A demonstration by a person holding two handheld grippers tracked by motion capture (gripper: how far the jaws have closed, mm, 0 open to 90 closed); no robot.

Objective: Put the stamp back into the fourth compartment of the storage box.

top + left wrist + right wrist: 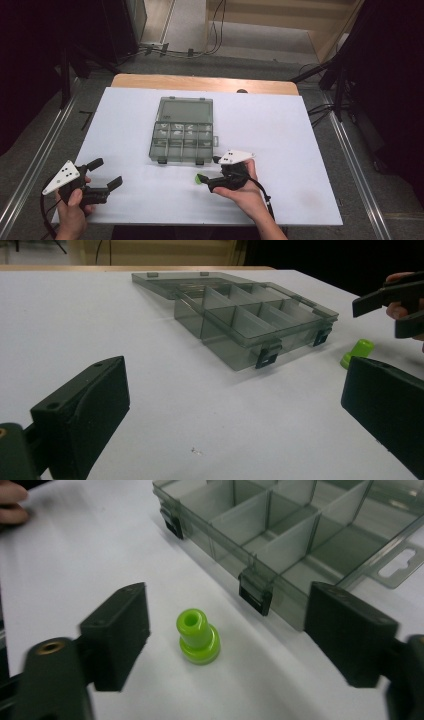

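Smoky clear organiser box [182, 131] sits open mid-bench, nearer the far edge, lid flat behind, dividers forming small compartments, black latches [266, 357] on its near wall. White sheet [280, 130] covers bench; bare wood strip [200, 82] at far edge. Cables [212, 47] on floor beyond.
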